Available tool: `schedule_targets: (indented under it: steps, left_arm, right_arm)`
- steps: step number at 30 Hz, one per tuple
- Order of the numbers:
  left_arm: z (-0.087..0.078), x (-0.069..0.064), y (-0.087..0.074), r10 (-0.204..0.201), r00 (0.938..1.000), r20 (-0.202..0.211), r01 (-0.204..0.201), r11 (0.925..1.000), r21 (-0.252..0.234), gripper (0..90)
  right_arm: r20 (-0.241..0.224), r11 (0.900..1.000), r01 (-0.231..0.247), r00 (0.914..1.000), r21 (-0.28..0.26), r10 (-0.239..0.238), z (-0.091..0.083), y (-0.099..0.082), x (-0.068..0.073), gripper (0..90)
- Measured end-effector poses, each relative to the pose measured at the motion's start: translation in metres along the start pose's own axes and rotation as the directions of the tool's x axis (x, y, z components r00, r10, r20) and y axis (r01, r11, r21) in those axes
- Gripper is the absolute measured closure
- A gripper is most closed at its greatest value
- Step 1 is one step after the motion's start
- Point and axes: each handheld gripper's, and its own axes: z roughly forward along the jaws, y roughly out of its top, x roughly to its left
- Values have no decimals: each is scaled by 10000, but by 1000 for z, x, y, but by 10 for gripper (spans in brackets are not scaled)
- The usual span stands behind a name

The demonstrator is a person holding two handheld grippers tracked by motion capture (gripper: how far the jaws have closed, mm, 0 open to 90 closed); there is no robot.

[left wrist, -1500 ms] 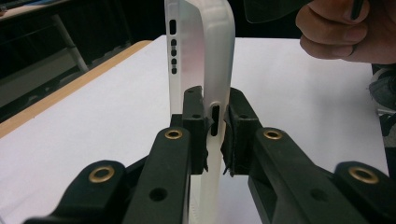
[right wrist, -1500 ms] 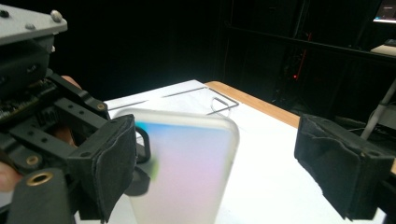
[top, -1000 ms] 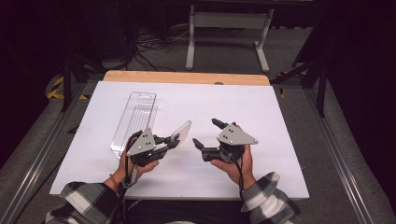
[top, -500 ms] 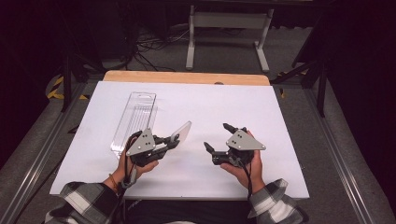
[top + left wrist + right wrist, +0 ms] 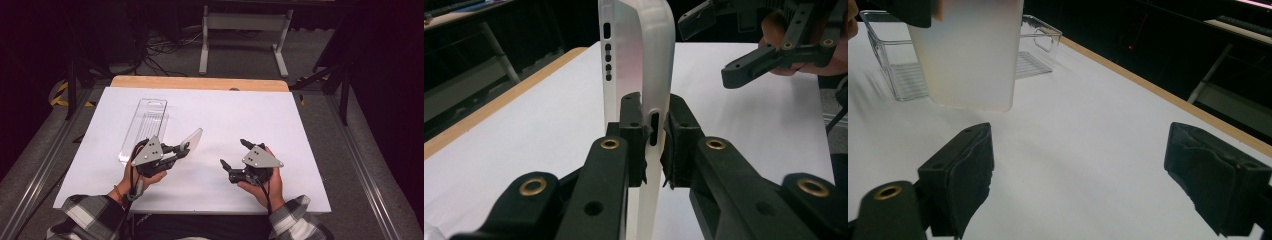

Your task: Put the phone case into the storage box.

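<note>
A translucent white phone case (image 5: 192, 138) (image 5: 640, 60) (image 5: 968, 55) is held up off the white table, edge-on in the left gripper view. My left gripper (image 5: 181, 150) (image 5: 655, 137) is shut on its lower end, pads pressing both sides. To the right, my right gripper (image 5: 234, 154) (image 5: 1078, 170) stands open low over the table, with nothing between its jaws; its tips (image 5: 744, 75) face the case from a short way off.
A clear plastic blister tray (image 5: 144, 127) (image 5: 893, 70) lies on the white table (image 5: 240, 115) behind my left hand. A wooden strip (image 5: 200, 83) runs along the far edge. Dark floor, cables and a white stand (image 5: 242, 22) lie beyond.
My right gripper has moved right and lower, away from the phone case, toward the table's near right. The left gripper and the case have stayed put.
</note>
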Motion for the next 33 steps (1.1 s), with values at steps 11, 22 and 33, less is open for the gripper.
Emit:
schedule_targets:
  steps: [11,22,33]
  left_arm:
    - [-5,4,2,-49,10000,-33,49,9999,-111,816]
    - [-11,8,4,31,10000,-11,-31,10000,-94,816]
    - [-21,16,5,133,9998,-174,-135,9998,-132,816]
  right_arm:
    - [6,10000,10,10000,48,-10,2,-1,0,133]
    - [-25,9999,48,10000,115,-47,3,-1,0,134]
    - [-32,9998,112,9999,144,-112,5,-2,1,134]
